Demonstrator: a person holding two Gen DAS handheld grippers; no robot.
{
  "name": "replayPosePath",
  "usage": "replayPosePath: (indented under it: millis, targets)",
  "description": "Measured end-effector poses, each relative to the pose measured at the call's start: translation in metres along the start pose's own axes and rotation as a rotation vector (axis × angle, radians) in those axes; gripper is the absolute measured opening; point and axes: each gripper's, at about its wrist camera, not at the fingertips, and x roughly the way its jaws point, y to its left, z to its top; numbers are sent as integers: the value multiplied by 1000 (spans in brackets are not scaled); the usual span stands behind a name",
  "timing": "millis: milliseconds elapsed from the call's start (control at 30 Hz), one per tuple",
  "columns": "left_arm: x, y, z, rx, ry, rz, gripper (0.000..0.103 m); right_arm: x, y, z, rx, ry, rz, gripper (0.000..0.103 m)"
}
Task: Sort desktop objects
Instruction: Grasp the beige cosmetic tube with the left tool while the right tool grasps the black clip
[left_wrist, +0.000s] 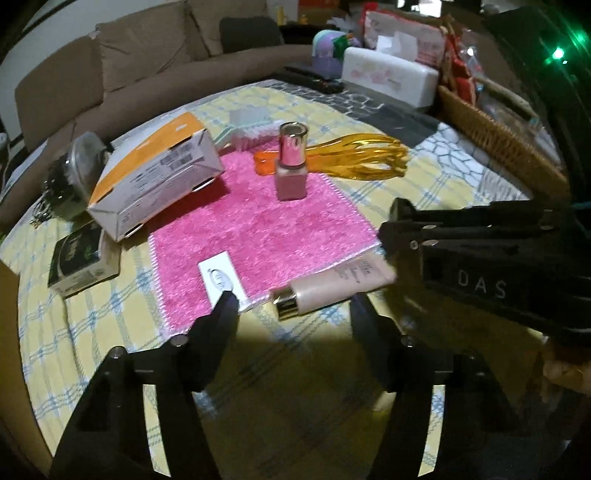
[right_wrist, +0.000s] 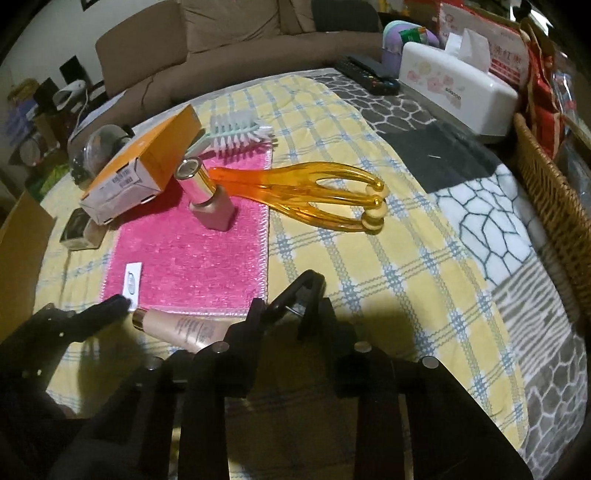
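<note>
Left wrist view: the left gripper (left_wrist: 295, 306) points down at the table with its 2 fingers apart, and the tube (left_wrist: 332, 286) lies crosswise just past them on the checked cloth (left_wrist: 92, 325), against the near edge of the pink mat (left_wrist: 258, 229). Its gold cap sits in the gap with cloth showing on both sides, so nothing is clamped. The left fingertip overlaps a white label (left_wrist: 218, 273) on the mat's corner; its print is too blurred to read. The tube's tail disappears behind the black body of the other tool. In the right wrist view the right gripper (right_wrist: 306, 291) has its fingers drawn close together, only a sliver between the tips. Whether they meet, or touch the tube's hidden tail, I cannot tell. Farther out on the mat a pink bottle (left_wrist: 291, 166) stands upright. The orange massager (left_wrist: 369, 158) lies behind the bottle, its handle hidden. A tilted box (left_wrist: 159, 173) covers part of a brush (left_wrist: 251, 129). A dark tin (left_wrist: 77, 262) and a jar (left_wrist: 74, 173) at the left are dim and hard to identify. A wicker basket (left_wrist: 498, 144) is cut off at the right.
</note>
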Motion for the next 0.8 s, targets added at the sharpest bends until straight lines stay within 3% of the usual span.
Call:
replayPosePath:
  millis: [67,200,233,300,333,433,500,567,600,800]
  targets:
    - [-2,0,1,7,13,-22,34,0,-1,1,3,2,13,28]
    - [-8,0,4,44,16,-99,33,-2,-6,1,17,6,41,27]
    - [-9,-2,5,68,19,-93,33,-3,-6,2,20,7,45,27]
    - [-12,-3,9,114,-10,-46,56,-3,-8,2,24,15,54,27]
    - [-13,-2,11,124,-16,-54,60,-3,-9,2,27,14,57,27]
    - [-4,-7,17,194,26,-90,60,-5,-10,2,31,13,61,27]
    - [6,-16,16,270,69,-97,43,-5,-11,2,35,16,68,27]
    - [6,-23,14,324,66,-109,36,-5,-11,3,38,16,75,27]
    - [7,-25,14,328,77,-134,26,-6,-11,4,38,16,78,27]
    - [1,-19,12,247,68,-166,17,-12,-12,7,42,-2,92,26]
